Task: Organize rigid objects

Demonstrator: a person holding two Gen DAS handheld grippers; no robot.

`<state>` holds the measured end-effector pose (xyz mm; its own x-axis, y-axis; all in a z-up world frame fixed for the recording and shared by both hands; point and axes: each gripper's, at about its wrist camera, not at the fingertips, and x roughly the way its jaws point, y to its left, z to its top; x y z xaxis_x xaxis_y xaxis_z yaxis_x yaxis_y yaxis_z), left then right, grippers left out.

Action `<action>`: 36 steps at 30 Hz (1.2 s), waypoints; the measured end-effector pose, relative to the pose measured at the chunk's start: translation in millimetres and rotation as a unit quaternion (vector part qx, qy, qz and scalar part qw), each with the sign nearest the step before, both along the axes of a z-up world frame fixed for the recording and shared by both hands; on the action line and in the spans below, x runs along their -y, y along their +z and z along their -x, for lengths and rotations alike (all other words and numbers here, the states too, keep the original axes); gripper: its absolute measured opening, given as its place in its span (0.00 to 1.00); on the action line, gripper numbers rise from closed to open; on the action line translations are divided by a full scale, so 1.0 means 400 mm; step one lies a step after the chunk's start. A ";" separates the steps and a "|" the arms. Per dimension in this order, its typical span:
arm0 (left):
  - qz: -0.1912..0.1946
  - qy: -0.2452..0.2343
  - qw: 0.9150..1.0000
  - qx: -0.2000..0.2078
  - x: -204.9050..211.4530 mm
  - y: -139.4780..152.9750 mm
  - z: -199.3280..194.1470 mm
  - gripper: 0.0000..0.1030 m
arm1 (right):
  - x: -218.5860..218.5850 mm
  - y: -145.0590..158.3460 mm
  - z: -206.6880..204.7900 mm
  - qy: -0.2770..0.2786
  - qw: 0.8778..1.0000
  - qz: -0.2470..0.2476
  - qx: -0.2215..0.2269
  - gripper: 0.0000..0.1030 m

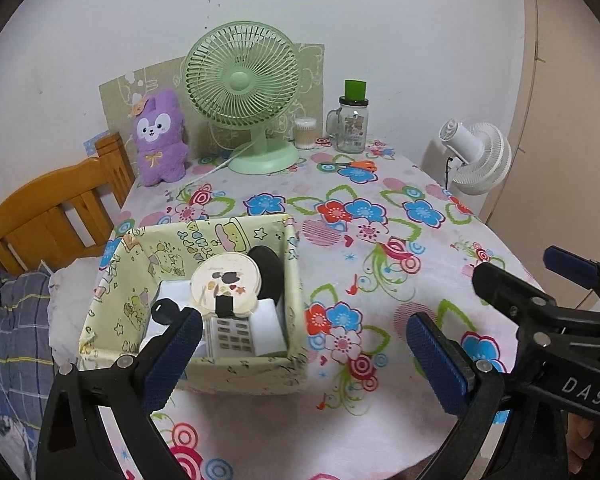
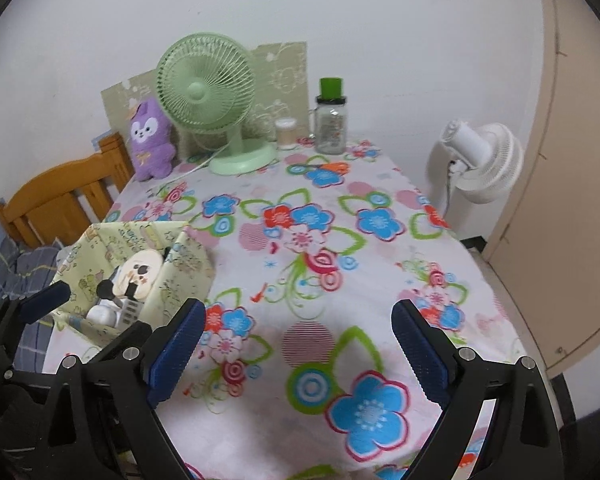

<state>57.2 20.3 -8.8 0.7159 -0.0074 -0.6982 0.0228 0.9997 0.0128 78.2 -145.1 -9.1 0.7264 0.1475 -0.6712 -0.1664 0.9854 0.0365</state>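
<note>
A pale yellow fabric storage box (image 1: 236,372) stands on the floral tablecloth at the table's near left; it also shows in the right wrist view (image 2: 180,280). Inside lie a round cream mirror-like disc (image 1: 226,282), a white remote with grey buttons (image 1: 232,334), a black oval object (image 1: 268,272) and white items. My left gripper (image 1: 300,352) is open and empty, its left finger in front of the box. My right gripper (image 2: 296,344) is open and empty over bare cloth right of the box. Orange-handled scissors (image 1: 356,165) lie near the far edge.
At the back stand a green desk fan (image 1: 246,92), a purple plush toy (image 1: 160,136), a cotton swab jar (image 1: 305,132) and a glass mug jar with green lid (image 1: 352,120). A white fan (image 1: 476,156) stands beyond the right edge. A wooden bed frame (image 1: 56,208) is left.
</note>
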 end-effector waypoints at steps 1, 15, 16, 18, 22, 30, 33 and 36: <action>-0.003 0.000 1.000 0.004 0.008 0.005 0.008 1.00 | 0.008 0.003 0.007 -0.004 1.000 0.002 0.002 0.93; -0.016 -0.024 0.998 0.051 0.056 0.070 0.103 1.00 | 0.080 0.066 0.120 -0.044 0.998 0.014 0.047 0.95; -0.015 -0.026 0.998 0.052 0.056 0.072 0.109 1.00 | 0.085 0.071 0.130 -0.048 0.997 0.014 0.051 0.96; -0.013 -0.030 0.998 0.052 0.056 0.076 0.121 1.00 | 0.090 0.076 0.143 -0.052 0.997 0.014 0.055 0.97; -0.016 -0.030 0.998 0.059 0.052 0.081 0.142 1.00 | 0.091 0.079 0.168 -0.052 0.997 0.016 0.061 0.97; -0.010 -0.029 0.997 0.075 0.032 0.083 0.164 1.00 | 0.087 0.090 0.207 -0.059 0.995 0.022 0.077 0.97; -0.007 -0.028 0.997 0.077 0.026 0.081 0.164 1.00 | 0.083 0.091 0.212 -0.060 0.995 0.021 0.082 0.97; -0.009 -0.027 0.996 0.080 0.023 0.081 0.168 1.00 | 0.081 0.089 0.215 -0.059 0.995 0.018 0.084 0.97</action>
